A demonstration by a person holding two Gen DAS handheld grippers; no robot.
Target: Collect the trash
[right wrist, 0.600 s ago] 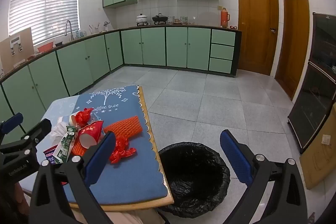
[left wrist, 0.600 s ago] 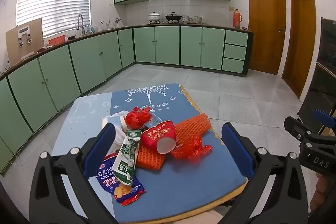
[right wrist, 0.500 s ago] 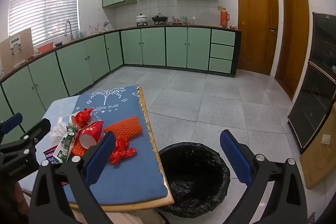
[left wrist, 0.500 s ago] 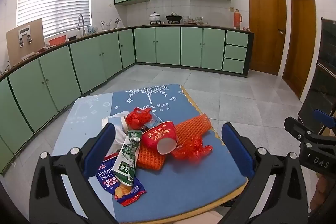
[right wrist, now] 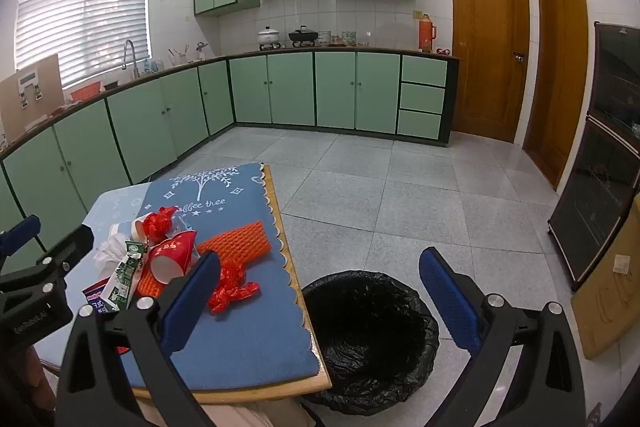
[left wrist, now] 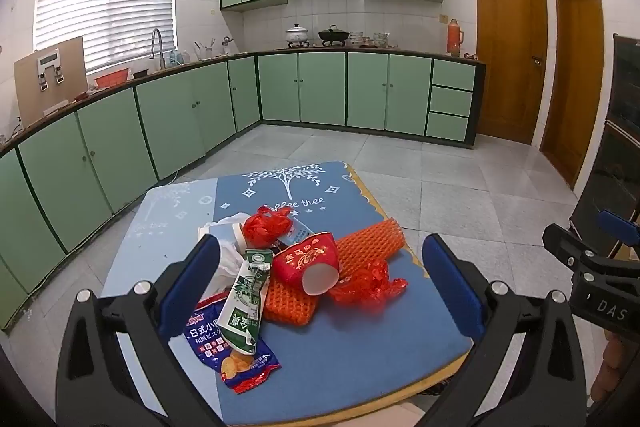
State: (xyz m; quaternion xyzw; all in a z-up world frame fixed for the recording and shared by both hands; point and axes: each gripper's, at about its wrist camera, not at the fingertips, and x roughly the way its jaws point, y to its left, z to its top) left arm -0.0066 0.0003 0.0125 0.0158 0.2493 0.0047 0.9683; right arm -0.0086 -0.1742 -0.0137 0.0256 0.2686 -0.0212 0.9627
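The left two-finger gripper with blue pads (left wrist: 320, 279) is being held wide apart and empty above the near edge of the blue-matted wooden table (left wrist: 360, 355). The right gripper of the same make (right wrist: 320, 297) is likewise being held spread and empty, over the gap between the table and the round bin lined with a black plastic bag (right wrist: 370, 339).

The trash is lying heaped on the mat: a red paper cup on its side (left wrist: 306, 263), orange foam fruit netting (left wrist: 360, 253), a crumpled red foil wrapper (left wrist: 370, 285), a green-and-white milk carton (left wrist: 244, 301), a blue crisp packet (left wrist: 228, 351), red mesh (left wrist: 266, 225) and white crumpled plastic (left wrist: 224, 227). Nothing is being gripped yet.

Risks are being judged as follows. The items are overlapping, so neighbouring pieces are likely to be dragged along and dropped to the floor when one is lifted. The cup is likely to roll away if nudged. The flat packet is being considered hard to pinch off the mat, and the mat itself may be caught. The bin is standing just beside the table edge; light wrappers released too high may be drifting past its rim.
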